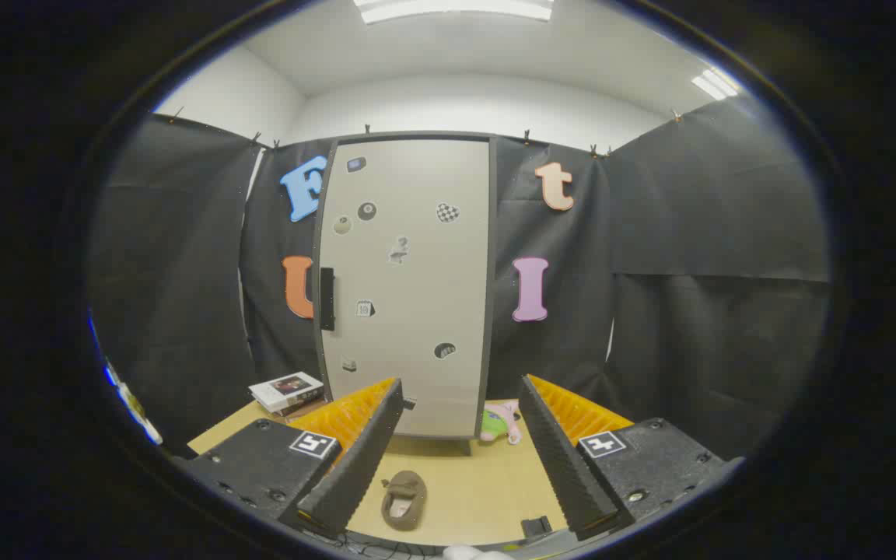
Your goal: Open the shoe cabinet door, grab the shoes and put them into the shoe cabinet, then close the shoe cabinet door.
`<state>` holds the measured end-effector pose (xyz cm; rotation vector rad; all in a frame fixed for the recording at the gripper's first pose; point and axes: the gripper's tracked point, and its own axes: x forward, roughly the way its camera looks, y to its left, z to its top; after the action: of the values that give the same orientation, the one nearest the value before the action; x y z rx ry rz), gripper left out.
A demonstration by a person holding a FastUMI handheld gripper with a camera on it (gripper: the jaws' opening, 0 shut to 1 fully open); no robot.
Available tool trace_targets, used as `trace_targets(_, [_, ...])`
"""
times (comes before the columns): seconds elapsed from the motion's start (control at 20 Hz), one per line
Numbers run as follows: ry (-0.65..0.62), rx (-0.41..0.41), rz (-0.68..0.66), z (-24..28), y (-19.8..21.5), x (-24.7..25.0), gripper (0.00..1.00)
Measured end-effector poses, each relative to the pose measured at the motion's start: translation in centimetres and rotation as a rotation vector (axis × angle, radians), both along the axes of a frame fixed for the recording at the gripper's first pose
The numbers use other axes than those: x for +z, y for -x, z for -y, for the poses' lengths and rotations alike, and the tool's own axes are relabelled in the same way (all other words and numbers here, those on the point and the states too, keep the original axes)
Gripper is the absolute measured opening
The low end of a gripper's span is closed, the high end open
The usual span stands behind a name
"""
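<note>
A tall beige shoe cabinet stands at the back of the wooden table, its door shut and dotted with stickers. A black handle runs down the door's left edge. One small brown shoe lies on the table between my fingers and low down, well short of the cabinet. My gripper is open, its black ridged fingers spread wide with nothing between them. It is held back from the cabinet, above the table's near edge.
A stack of books lies left of the cabinet's foot. A pink and green soft toy lies at its right foot. A small black object sits near the table's front edge. Black cloth walls surround the booth.
</note>
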<state>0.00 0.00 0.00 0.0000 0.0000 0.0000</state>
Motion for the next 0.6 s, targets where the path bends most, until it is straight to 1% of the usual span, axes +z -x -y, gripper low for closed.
trace_targets(0.6, [-0.008,-0.021,-0.002,-0.69,0.83,0.66,0.98])
